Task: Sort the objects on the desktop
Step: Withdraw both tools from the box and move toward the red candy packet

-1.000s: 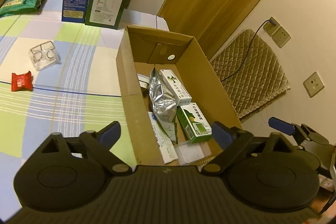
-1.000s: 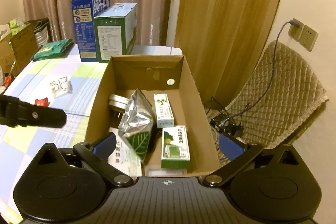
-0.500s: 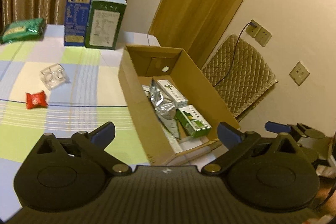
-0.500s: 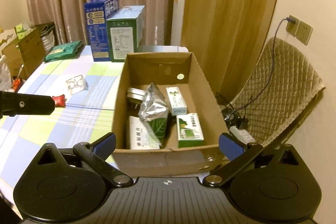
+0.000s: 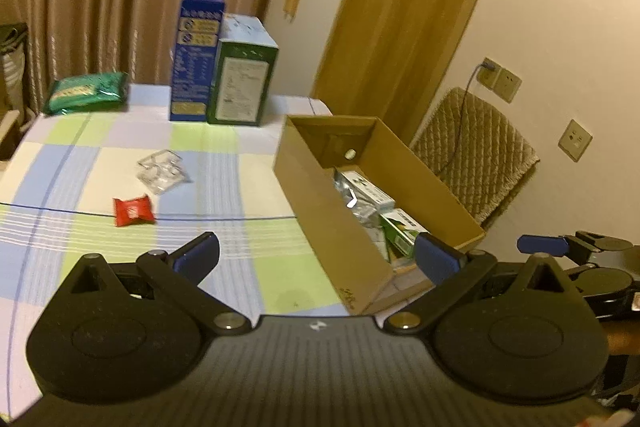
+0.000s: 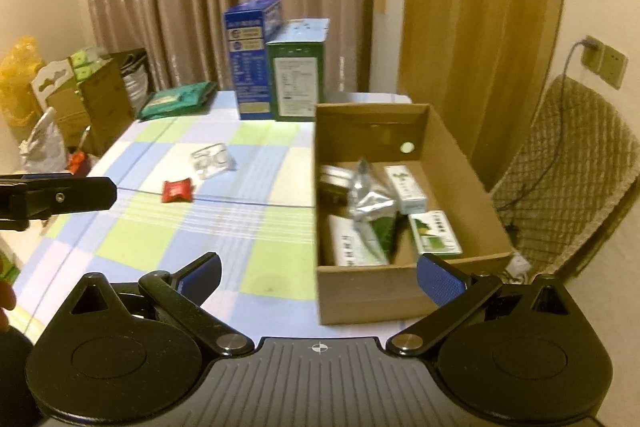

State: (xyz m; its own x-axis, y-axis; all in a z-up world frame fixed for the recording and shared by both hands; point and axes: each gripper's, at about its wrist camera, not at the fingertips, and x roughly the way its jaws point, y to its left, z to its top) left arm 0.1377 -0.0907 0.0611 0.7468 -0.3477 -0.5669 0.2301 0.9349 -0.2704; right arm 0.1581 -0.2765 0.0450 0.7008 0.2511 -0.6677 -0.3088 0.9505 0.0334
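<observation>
An open cardboard box [image 6: 472,163] [image 5: 320,203] stands at the table's right edge, holding a silver foil pouch [image 6: 370,197], green-and-white cartons [image 6: 434,233] and other packets. On the checked cloth lie a red candy packet [image 5: 133,211] [image 6: 177,189] and a clear plastic tray [image 5: 160,171] [image 6: 212,159]. My left gripper [image 5: 316,261] is open and empty, hanging above the cloth in front of the box's near corner. My right gripper [image 6: 318,277] is open and empty too, just short of the box's near wall. A finger of the left gripper [image 6: 60,197] shows at the left edge of the right wrist view.
A tall blue carton [image 6: 250,63] and a green carton [image 6: 298,75] stand at the table's back, with a green bag [image 6: 176,101] to their left. Cardboard boxes and bags [image 6: 80,99] crowd the floor at the left. A quilted chair [image 6: 568,179] stands right of the box.
Both grippers have pulled back from the box and risen a little; the box now sits farther off. The left gripper's jaws widened slightly and stayed empty.
</observation>
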